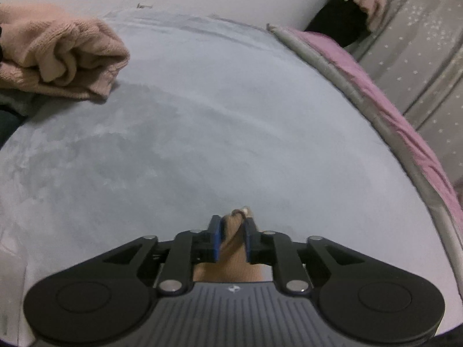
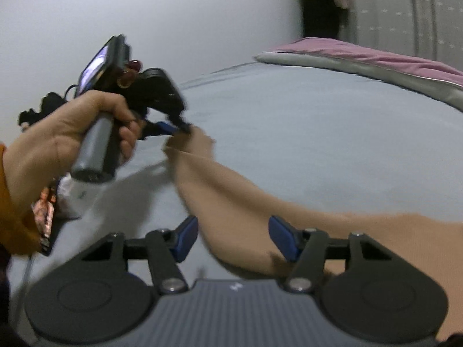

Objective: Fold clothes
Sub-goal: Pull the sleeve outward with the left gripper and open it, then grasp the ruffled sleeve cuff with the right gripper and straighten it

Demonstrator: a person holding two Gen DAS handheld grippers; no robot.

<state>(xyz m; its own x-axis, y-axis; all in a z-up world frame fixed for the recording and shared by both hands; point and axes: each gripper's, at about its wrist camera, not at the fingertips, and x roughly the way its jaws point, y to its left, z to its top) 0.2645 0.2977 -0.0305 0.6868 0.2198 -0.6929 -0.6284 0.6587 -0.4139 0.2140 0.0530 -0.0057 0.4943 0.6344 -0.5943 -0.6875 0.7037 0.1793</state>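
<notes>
- Pinching a corner of the tan cloth (image 2: 246, 202), the left gripper (image 1: 233, 237) has its jaws clamped on a bunched tip of it, lifted above the bed (image 1: 202, 115)
- The right gripper (image 2: 233, 238) has its jaws wide apart, with the cloth's lower edge lying between them, not gripped
- The cloth trails from the raised corner down across the near part of the bed, towards its right edge
- A pink sweater (image 1: 58, 55) sits in a loose heap at the far left of the bed, well apart from the cloth
- To do this well, I judge the right jaws should close on the edge between them, taking one layer only
- Both corners then want even tension, so the cloth hangs flat before it goes down
- The left pinch looks slim; a hard tug could pull the tip out
</notes>
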